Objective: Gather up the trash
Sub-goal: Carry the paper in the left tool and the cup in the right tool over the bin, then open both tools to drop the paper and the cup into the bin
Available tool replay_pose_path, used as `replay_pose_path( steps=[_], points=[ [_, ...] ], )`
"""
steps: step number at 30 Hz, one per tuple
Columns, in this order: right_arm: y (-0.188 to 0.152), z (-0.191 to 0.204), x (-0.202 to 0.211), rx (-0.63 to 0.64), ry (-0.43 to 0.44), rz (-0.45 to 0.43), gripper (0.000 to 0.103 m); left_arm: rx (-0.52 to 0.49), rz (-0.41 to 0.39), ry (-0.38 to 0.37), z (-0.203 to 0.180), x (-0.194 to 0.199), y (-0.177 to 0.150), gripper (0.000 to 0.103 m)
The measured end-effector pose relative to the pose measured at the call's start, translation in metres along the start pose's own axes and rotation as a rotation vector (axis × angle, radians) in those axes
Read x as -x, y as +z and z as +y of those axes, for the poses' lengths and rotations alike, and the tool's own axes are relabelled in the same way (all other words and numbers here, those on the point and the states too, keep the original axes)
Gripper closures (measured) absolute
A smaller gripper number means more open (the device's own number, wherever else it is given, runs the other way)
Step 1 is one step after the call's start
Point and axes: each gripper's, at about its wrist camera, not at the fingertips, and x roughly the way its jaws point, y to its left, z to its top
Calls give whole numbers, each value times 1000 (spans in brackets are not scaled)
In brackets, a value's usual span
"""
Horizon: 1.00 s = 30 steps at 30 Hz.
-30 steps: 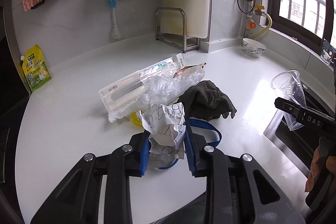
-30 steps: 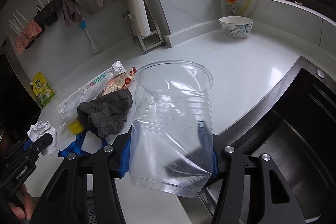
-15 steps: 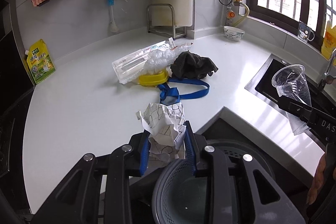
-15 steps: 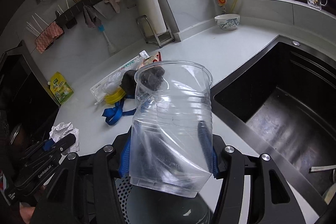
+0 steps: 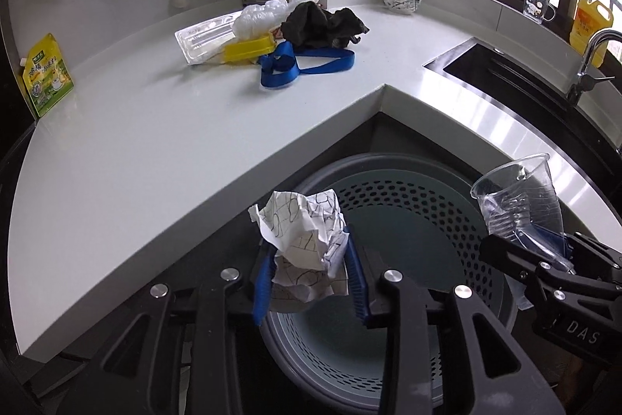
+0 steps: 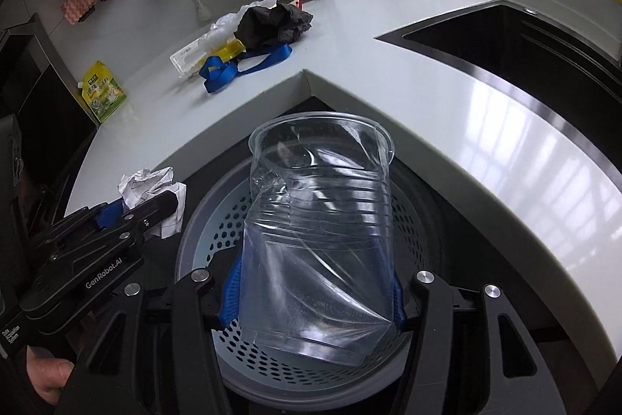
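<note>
My left gripper (image 5: 309, 281) is shut on a crumpled white paper ball with black scribbles (image 5: 301, 232), held over the near rim of a grey perforated trash bin (image 5: 420, 205) below the counter corner. My right gripper (image 6: 313, 292) is shut on a crushed clear plastic cup (image 6: 317, 220), held above the same bin (image 6: 210, 232). The cup (image 5: 521, 205) and the right gripper (image 5: 544, 255) also show in the left wrist view at right. The paper ball (image 6: 147, 187) and left gripper (image 6: 128, 212) show in the right wrist view at left.
On the white counter (image 5: 155, 142) lie a blue strap (image 5: 295, 63), a yellow lid (image 5: 247, 49), a clear plastic package (image 5: 206, 34), crumpled plastic film (image 5: 260, 16) and a dark cloth (image 5: 322, 22). A green pouch (image 5: 46, 76) leans at left. A black sink (image 5: 517, 80) is at right.
Both grippers have pulled back from the counter and down, carrying the paper ball and the cup. They now hang over the trash bin, which fills the lower views.
</note>
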Motion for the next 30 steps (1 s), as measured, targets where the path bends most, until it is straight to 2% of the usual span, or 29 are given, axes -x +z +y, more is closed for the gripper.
replay_pose_path(
  steps=[13, 21, 27, 29, 30],
  points=[
    [-18, -8, -29, -18, -52, 65, 48, -8, 96, -18, -5, -31, -16, 67],
    [-16, -5, -41, -15, -52, 100, 48, 3, 111, -23, -1, -36, -19, 66],
    [-16, -6, -42, -13, -59, 100, 47, 14, 90, -16, 2, -31, -17, 51],
    [-15, -5, -42, -10, -64, 98, 45, 15, 84, -13, 2, -29, -15, 47],
    [-14, -5, -41, -12, -67, 98, 39, 14, 82, -12, 2, -28, -14, 46]
  ],
)
